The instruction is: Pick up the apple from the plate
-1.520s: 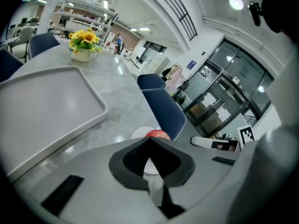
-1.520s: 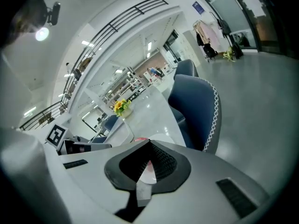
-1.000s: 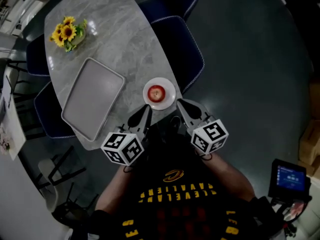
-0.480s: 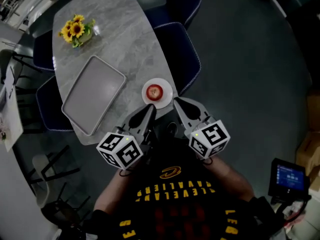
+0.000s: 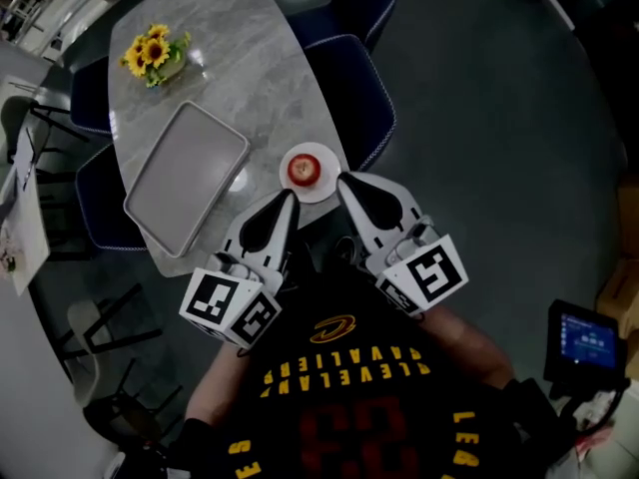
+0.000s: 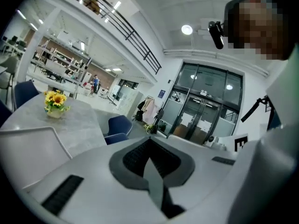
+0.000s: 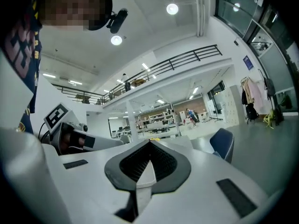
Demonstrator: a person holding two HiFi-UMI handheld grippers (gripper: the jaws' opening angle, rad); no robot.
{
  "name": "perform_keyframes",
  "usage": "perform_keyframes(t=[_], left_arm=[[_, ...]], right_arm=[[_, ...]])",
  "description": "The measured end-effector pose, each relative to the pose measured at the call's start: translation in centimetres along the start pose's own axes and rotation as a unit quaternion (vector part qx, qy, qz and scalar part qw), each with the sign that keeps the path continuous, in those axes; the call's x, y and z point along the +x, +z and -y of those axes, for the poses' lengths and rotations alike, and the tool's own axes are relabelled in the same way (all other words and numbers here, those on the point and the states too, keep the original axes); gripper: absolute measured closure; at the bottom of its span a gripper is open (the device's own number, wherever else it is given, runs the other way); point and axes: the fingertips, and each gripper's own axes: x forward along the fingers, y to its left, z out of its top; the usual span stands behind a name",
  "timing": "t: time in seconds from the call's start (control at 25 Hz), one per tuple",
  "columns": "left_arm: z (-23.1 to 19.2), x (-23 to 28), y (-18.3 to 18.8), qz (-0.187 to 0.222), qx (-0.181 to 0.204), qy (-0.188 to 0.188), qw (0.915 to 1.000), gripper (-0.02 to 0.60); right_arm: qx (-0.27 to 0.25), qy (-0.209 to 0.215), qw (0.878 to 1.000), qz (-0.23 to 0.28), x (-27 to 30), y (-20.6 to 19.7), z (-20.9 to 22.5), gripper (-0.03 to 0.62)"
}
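A red apple (image 5: pixel 303 170) sits on a small white plate (image 5: pixel 325 184) near the near edge of the grey marble table (image 5: pixel 250 58). My left gripper (image 5: pixel 289 200) hovers just short of the plate on its left, jaws shut and empty. On the plate's near right is my right gripper (image 5: pixel 344 181), jaws also together with nothing in them. In the left gripper view the shut gripper (image 6: pixel 149 140) points level over the table. The right gripper view shows its shut gripper (image 7: pixel 150 143) aimed across the hall; apple and plate are hidden in both.
A grey tray (image 5: pixel 185 188) lies left of the plate, with a sunflower vase (image 5: pixel 155 53) beyond it, also visible in the left gripper view as the sunflower vase (image 6: pixel 56 102). Blue chairs (image 5: pixel 354 88) stand round the table. A monitor (image 5: pixel 584 342) stands at the lower right.
Both grippers have risen toward the head camera and look larger. Their tips now lie over the table's near edge beside the plate. The apple has not moved.
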Motion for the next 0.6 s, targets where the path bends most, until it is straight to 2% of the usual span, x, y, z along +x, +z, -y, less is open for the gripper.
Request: perform_keyframes(t=[0.2, 0.4, 0.6], left_arm=[[1.6, -0.3, 0.3, 0.013, 0.032, -0.007, 0.9994, 0.580], [0.4, 0.8, -0.9, 0.017, 0.036, 0.007, 0.9992, 0.580], [1.3, -0.7, 0.2, 0.024, 0.038, 0.012, 0.9989, 0.580]], right_arm=[[-0.040, 0.008, 0.999, 0.031, -0.8, 1.6, -0.8, 0.589], [-0.039, 0.027, 0.998, 0.028, 0.0, -0.2, 0.0, 0.588], [-0.045, 0.029, 0.998, 0.019, -0.4, 0.8, -1.4, 0.588]])
